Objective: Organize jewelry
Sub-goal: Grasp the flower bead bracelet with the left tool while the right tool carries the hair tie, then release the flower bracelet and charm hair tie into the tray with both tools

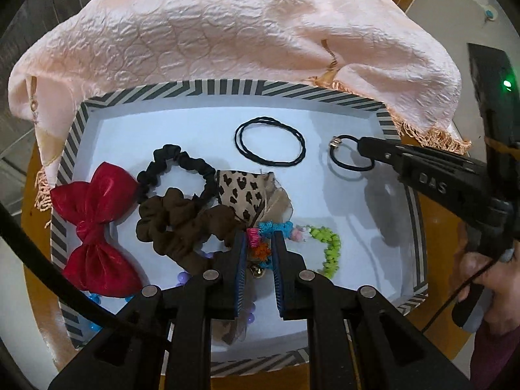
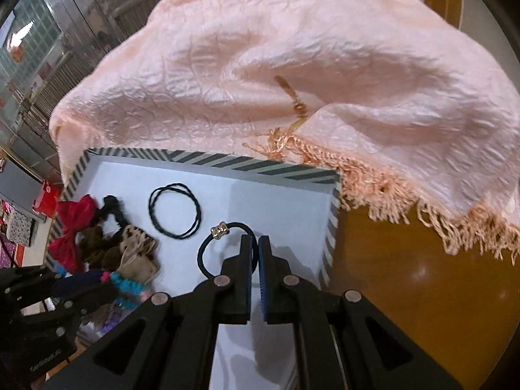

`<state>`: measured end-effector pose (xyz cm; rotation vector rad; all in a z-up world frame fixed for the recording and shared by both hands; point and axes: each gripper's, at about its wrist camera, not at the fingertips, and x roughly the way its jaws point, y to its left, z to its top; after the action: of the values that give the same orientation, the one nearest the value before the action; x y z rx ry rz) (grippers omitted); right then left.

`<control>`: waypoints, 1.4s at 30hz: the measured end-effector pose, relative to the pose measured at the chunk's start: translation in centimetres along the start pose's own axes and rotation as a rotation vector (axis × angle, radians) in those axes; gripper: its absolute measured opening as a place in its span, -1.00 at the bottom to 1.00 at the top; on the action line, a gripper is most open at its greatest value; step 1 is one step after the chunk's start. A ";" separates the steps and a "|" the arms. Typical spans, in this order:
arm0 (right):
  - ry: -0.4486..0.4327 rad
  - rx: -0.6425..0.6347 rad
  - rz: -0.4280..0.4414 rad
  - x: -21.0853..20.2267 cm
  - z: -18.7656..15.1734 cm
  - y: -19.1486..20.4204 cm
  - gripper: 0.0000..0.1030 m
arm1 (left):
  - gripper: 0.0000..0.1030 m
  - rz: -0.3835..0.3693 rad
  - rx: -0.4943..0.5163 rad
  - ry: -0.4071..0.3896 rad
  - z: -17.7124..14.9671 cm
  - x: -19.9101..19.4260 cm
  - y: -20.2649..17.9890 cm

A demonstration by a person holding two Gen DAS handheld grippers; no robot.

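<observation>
A striped box (image 1: 74,136) with a white floor holds hair accessories. My left gripper (image 1: 259,235) is shut on a multicoloured crochet band (image 1: 260,243) with a small bell, low in the box. My right gripper (image 2: 255,240) is shut on a black hair tie with a gold bead (image 2: 221,229); the tie also shows in the left wrist view (image 1: 349,156), just above the box floor at the right. A thin black elastic loop (image 1: 269,144) lies flat on the floor; it also shows in the right wrist view (image 2: 174,210).
A red bow (image 1: 94,227), a black scrunchie (image 1: 177,170), a brown scrunchie (image 1: 182,224), a leopard-print piece (image 1: 243,191) and a green band (image 1: 331,247) lie in the box. A pink fringed cloth (image 1: 227,32) lies behind it on a wooden table (image 2: 422,276).
</observation>
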<state>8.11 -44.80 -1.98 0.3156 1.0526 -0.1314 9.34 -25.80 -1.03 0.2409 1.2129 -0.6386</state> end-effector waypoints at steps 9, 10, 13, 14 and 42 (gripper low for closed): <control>0.028 -0.024 -0.044 2.2 0.7 0.6 -0.93 | -0.99 0.000 -0.004 0.001 0.2 0.6 0.2; 0.030 -0.024 -0.047 2.4 0.7 0.6 -0.93 | -0.99 0.001 -0.004 0.001 0.2 0.7 0.2; 0.020 -0.026 -0.063 2.6 0.9 0.6 -0.93 | -0.99 0.007 -0.010 -0.005 0.2 0.7 0.2; 0.015 -0.023 -0.062 2.6 1.0 0.6 -0.92 | -0.99 0.005 -0.017 -0.008 0.2 0.7 0.3; -0.045 -0.026 0.014 -8.9 -7.8 3.0 -0.04 | -0.54 0.056 0.035 -0.083 -5.4 -6.8 -0.9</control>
<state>-1.96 -39.84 2.79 0.2953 1.0064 -0.1118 3.13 -21.60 3.50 0.2743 1.1119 -0.6159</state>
